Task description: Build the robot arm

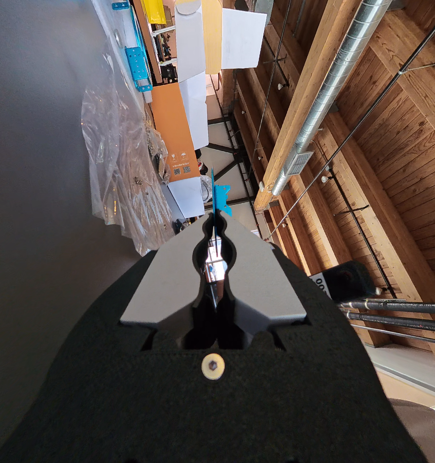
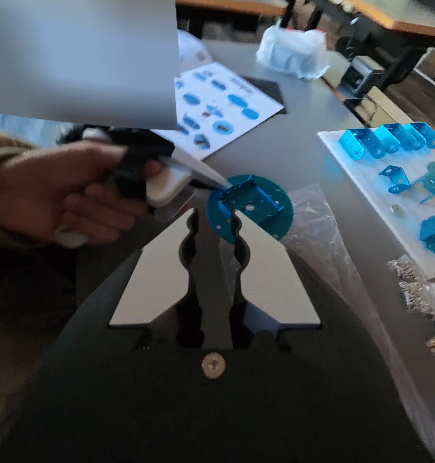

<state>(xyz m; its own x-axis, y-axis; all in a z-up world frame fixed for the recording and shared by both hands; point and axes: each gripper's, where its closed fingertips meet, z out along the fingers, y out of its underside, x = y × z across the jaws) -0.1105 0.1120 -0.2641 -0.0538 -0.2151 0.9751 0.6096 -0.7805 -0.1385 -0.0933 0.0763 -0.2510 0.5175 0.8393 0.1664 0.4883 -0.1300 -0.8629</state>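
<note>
My left gripper is shut on the edge of a round blue metal plate, seen edge-on, with a blue U-bracket on it. In the right wrist view the plate and its bracket are held tilted above the grey table. The left gripper, held by a hand, pinches the plate's far left rim. My right gripper is open and empty, just in front of the plate. Its right fingertip overlaps the plate's near edge; I cannot tell if it touches.
A white tray with several blue brackets lies at the right. Clear plastic bags and loose screws lie beside it. A printed parts sheet and a wrapped white bundle lie farther back. An orange box stands on the table. Tip to tip, the grippers are about 4 cm apart.
</note>
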